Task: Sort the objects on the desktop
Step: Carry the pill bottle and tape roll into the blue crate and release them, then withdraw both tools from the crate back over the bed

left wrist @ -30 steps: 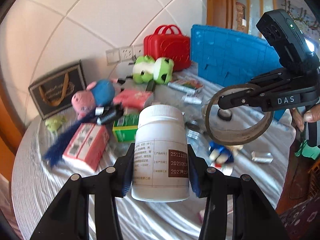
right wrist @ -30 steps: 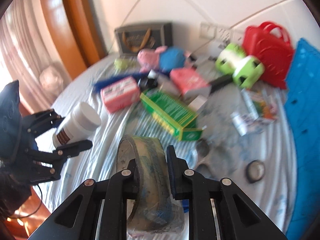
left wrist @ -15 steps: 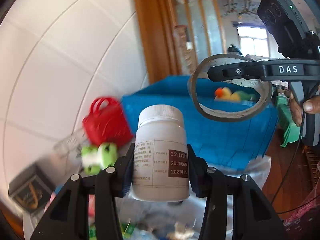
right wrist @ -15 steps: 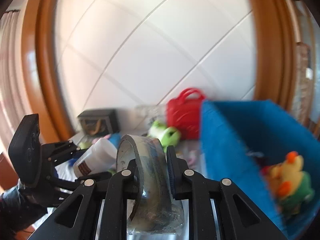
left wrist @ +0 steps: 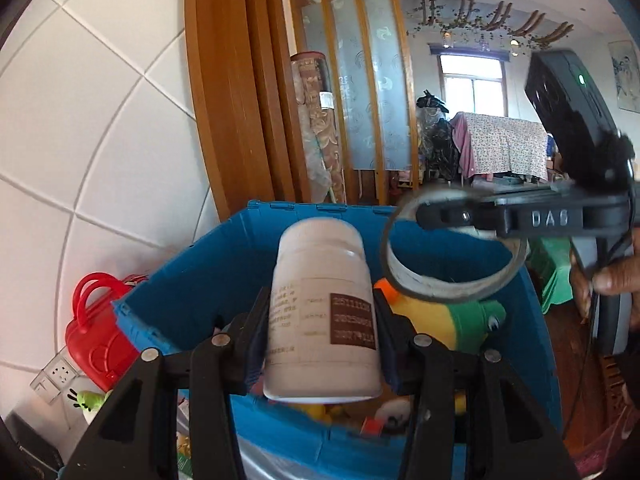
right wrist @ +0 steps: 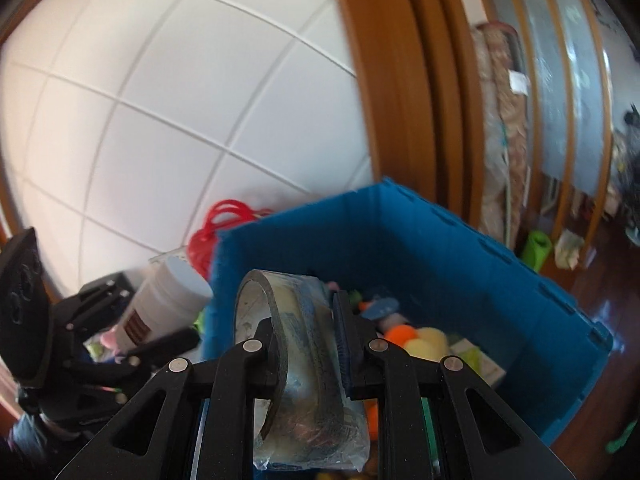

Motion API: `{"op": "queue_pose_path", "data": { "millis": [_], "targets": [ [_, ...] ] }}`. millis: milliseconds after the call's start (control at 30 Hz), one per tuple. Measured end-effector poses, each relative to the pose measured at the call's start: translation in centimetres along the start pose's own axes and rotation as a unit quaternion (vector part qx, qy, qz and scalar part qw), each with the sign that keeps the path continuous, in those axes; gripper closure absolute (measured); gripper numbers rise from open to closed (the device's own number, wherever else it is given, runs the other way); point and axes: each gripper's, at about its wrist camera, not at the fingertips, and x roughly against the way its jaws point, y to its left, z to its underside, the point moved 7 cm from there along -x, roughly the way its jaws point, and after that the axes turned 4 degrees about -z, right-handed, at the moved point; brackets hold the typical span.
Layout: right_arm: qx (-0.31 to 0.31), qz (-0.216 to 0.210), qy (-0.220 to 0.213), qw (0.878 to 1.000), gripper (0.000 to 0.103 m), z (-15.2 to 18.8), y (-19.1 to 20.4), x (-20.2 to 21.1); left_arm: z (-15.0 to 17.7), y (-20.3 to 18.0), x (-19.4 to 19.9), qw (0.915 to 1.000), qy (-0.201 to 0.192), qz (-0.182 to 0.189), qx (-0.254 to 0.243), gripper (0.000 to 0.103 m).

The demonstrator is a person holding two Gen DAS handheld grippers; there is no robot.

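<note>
My left gripper point(left wrist: 320, 332) is clenched on a white bottle point(left wrist: 320, 320). The bottle stands upright between the two pads, its brown label faces me, and it hangs over the near wall of the blue crate point(left wrist: 208, 276). My right gripper point(right wrist: 306, 344) has a roll of tape point(right wrist: 304, 380) between its pads. Its jaws are opening at this moment; the left pad sits inside the ring against the tape, but beside the right pad I see a thin gap. The roll is over the open crate, near its left wall. Inside the crate lie soft toys: a yellow and green plush toy point(left wrist: 452, 320) with an orange part, and some round orange and cream pieces point(right wrist: 416, 338). To the left of the crate, close to its outer wall, stands a red case point(left wrist: 96, 340) with two handles, in front of the white tiled wall point(left wrist: 80, 140). My hand point(left wrist: 608, 276) holds the handle of the right gripper.
</note>
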Motion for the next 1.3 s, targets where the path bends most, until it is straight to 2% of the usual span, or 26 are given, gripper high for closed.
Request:
{"op": "queue_pose_path", "data": {
  "millis": [33, 67, 133, 167, 200, 467, 567, 667, 867, 1100, 1200, 1300],
  "targets": [
    [-0.011, 0.008, 0.007, 1.0, 0.076, -0.3, -1.2, -0.3, -0.5, -0.2, -0.3, 1.0, 0.004, -0.004, 0.001, 0.048],
    [-0.027, 0.011, 0.02, 0.999, 0.068, -0.4, -2.5, -0.8, -0.9, -0.4, -0.9, 0.9999, 0.008, -0.008, 0.002, 0.034],
    [-0.04, 0.01, 0.017, 0.999, 0.04, -0.6, -3.9, -0.6, -1.6, -0.5, -1.4, 0.9998, 0.014, -0.014, 0.0, 0.021],
    [-0.039, 0.011, 0.012, 0.999, 0.011, -0.7, -4.3, -0.1, -1.8, -0.8, -1.4, 0.9998, 0.011, -0.014, -0.004, 0.021],
    [-0.034, 0.012, 0.006, 0.999, 0.003, -1.0, -4.4, 0.2, -2.1, -0.9, -1.4, 0.9998, 0.007, -0.019, -0.008, 0.021],
    [-0.014, -0.014, -0.043, 0.999, 0.003, -3.2, -3.3, 2.3, -1.3, -0.6, -1.3, 0.9989, 0.003, -0.048, 0.001, 0.021],
    [-0.013, -0.024, -0.063, 0.998, 0.003, -2.8, -2.1, 3.2, -0.7, -0.1, -0.7, 0.9983, 0.0, -0.058, 0.009, 0.021],
    [-0.012, -0.027, -0.077, 0.997, 0.003, -2.0, -1.0, 4.2, 0.2, 0.5, 0.5, 0.9964, -0.003, -0.084, 0.013, 0.021],
    [0.002, -0.016, -0.099, 0.995, 0.002, 0.4, 1.1, 5.6, 2.2, 1.7, 3.8, 0.9919, -0.016, -0.118, 0.042, 0.021],
    [0.02, -0.025, -0.128, 0.991, 0.0, 3.0, 3.6, 6.8, 5.8, 3.7, 8.1, 0.9785, -0.021, -0.191, 0.074, 0.021],
    [0.032, -0.031, -0.125, 0.991, 0.0, 4.3, 5.0, 6.7, 7.7, 4.7, 9.9, 0.9685, -0.02, -0.233, 0.087, 0.021],
    [0.045, -0.04, -0.109, 0.992, 0.0, 5.7, 6.4, 6.3, 9.7, 5.7, 11.9, 0.9601, -0.023, -0.258, 0.106, 0.021]
  ]
}}
